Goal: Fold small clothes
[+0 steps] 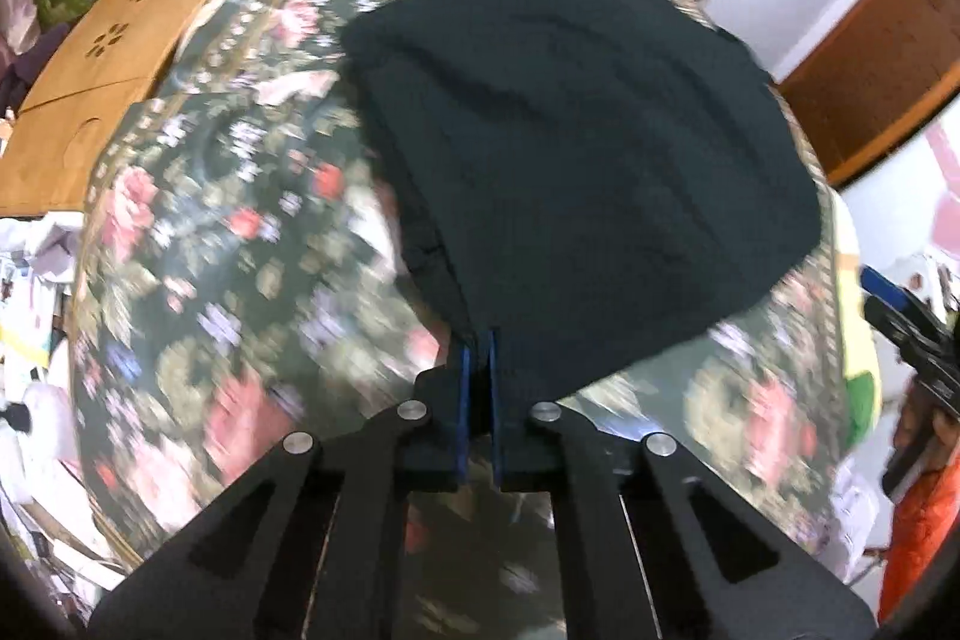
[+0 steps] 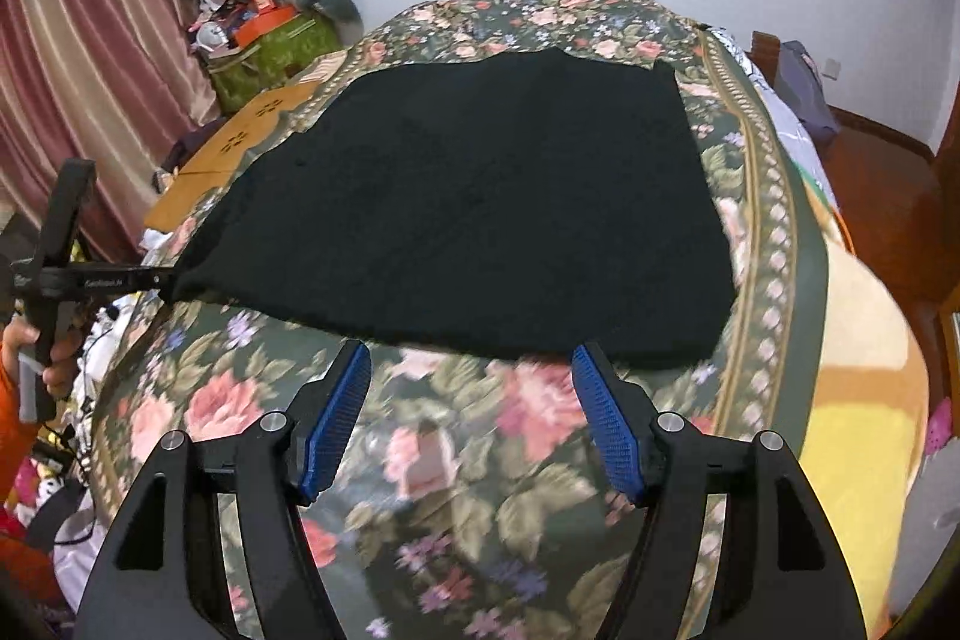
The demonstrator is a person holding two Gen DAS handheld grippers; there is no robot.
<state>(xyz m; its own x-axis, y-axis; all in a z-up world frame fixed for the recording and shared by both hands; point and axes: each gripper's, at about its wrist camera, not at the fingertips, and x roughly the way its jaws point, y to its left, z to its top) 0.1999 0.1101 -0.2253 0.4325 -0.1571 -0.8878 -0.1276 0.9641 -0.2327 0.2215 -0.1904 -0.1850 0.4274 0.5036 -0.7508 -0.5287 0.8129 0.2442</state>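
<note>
A black garment (image 2: 480, 196) lies spread on a floral bedspread (image 2: 456, 460). In the left wrist view the garment (image 1: 588, 148) fills the middle, and my left gripper (image 1: 478, 340) is shut on its near left corner. The right wrist view shows the left gripper (image 2: 165, 280) at the far left, pinching that corner and lifting it slightly. My right gripper (image 2: 471, 355) is open and empty, with its blue pads (image 2: 339, 418) just short of the garment's near edge, above the bedspread.
A brown cardboard sheet (image 1: 96, 100) lies at the bed's left edge. Cluttered boxes and bags (image 2: 264, 34) stand by a pink curtain (image 2: 84, 58). A yellow blanket (image 2: 864, 388) hangs at the bed's right side. A wooden floor (image 2: 888, 184) lies beyond.
</note>
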